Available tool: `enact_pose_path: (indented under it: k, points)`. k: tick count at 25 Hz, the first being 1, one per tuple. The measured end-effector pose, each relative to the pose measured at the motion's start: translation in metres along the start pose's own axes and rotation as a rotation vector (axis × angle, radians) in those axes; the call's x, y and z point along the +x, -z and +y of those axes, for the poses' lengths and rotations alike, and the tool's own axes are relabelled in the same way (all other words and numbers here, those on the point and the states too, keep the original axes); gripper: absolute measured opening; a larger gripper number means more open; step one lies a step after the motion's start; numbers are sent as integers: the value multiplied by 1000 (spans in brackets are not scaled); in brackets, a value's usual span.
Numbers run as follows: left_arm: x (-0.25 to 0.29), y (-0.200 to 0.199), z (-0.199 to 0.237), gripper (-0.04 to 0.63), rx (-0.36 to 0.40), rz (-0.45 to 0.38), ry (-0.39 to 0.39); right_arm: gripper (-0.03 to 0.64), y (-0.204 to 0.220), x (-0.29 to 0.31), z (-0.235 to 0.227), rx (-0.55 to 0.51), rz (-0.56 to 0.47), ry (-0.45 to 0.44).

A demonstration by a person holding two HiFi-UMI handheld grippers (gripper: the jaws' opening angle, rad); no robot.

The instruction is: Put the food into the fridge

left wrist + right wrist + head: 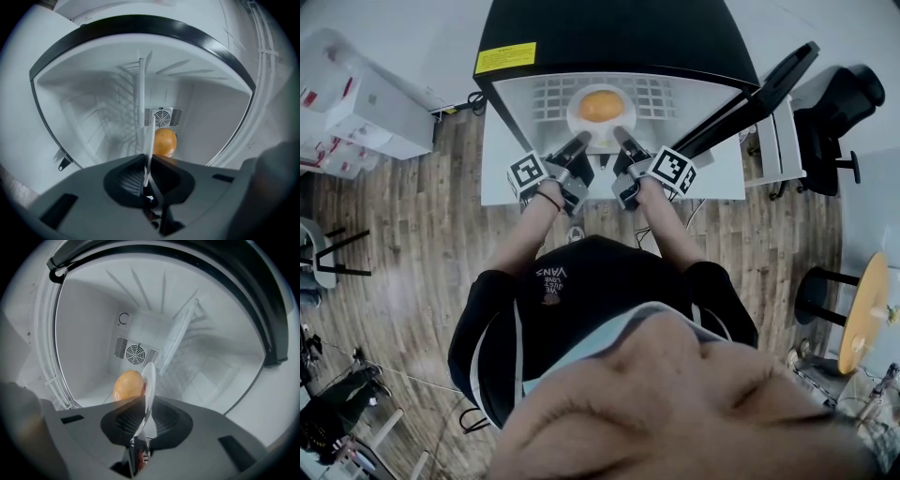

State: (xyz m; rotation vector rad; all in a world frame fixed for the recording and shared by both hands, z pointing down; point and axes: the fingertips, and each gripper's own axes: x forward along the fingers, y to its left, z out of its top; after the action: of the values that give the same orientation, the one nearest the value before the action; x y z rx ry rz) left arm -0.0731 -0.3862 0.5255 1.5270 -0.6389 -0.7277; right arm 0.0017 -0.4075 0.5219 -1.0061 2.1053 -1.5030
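Note:
An orange, round piece of food (pixel 598 105) lies on a white plate (pixel 602 131) held at the mouth of the open fridge (pixel 609 37), above its wire shelf (pixel 551 97). My left gripper (pixel 580 142) is shut on the plate's left rim and my right gripper (pixel 621 137) on its right rim. In the left gripper view the plate (pixel 149 140) runs edge-on out of the left gripper (pixel 148 161), with the food (pixel 165 142) beyond. In the right gripper view the right gripper (pixel 144 403) pinches the plate's rim (pixel 149 380), and the food (pixel 127 386) sits to its left.
The fridge door (pixel 755 89) stands open to the right. Inside are white walls and a fan vent (pixel 162 117) at the back. The fridge stands on a white stand (pixel 717 178). White boxes (pixel 366 103) lie at the left; an office chair (pixel 839 122) and a round table (pixel 862 309) stand at the right.

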Motion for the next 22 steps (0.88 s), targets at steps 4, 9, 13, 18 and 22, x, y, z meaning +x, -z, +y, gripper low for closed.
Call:
enact_pose_path:
  k: [4, 9, 13, 18, 22]
  points:
    - [4, -3, -2, 26, -5, -4, 10, 31, -4, 3, 0, 0, -3, 4]
    - [7, -8, -5, 26, -18, -11, 15, 32, -8, 8, 1, 2, -11, 4]
    - [9, -12, -1, 26, -31, -11, 12, 34, -11, 12, 2, -1, -16, 5]
    - [12, -15, -4, 26, -37, -11, 13, 35, -12, 15, 2, -3, -19, 8]
    - [14, -18, -4, 26, -29, -12, 11, 35, -15, 17, 2, -3, -23, 8]
